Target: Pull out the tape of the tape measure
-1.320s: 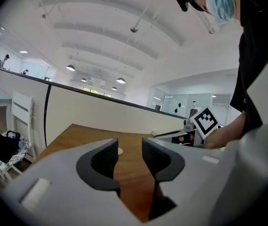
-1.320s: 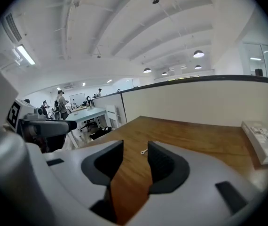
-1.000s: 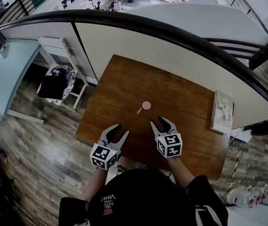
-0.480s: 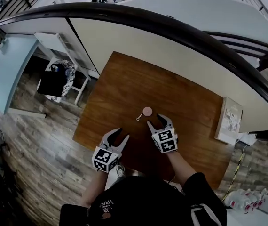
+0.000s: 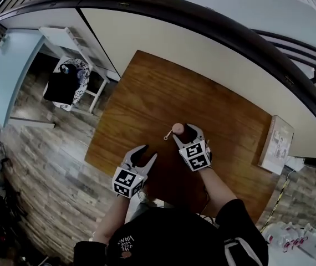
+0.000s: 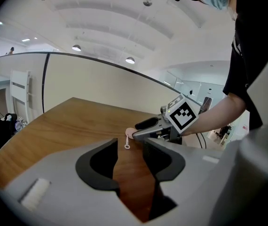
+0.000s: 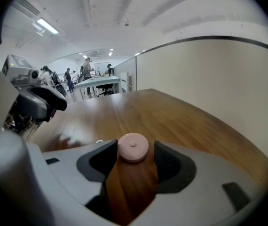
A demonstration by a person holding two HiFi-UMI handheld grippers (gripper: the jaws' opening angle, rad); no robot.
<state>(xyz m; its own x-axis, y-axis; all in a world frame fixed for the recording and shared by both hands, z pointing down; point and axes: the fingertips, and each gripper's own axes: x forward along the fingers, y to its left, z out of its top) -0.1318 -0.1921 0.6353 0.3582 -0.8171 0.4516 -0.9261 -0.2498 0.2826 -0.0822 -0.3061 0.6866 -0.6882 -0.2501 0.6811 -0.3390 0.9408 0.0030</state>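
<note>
A small round pink tape measure (image 5: 177, 128) lies flat on the brown wooden table (image 5: 147, 93), with a short pull ring (image 5: 165, 138) trailing off its left side. My right gripper (image 5: 184, 132) has its opening jaws on either side of the tape measure (image 7: 133, 148), which sits at the fingertips with a gap on its right side. My left gripper (image 5: 147, 153) hovers open and with nothing in it near the table's front edge, pointing toward the ring (image 6: 127, 146). In the left gripper view the right gripper (image 6: 143, 128) reaches the pink case (image 6: 130, 133).
A pale flat box (image 5: 275, 143) lies at the table's right edge. A curved white partition wall (image 5: 213, 49) runs behind the table. To the left, on the wood floor, a chair holds a black bag (image 5: 62, 87).
My right gripper has moved forward to the tape measure and its jaws have spread wider around it. The left gripper has stayed near the front edge.
</note>
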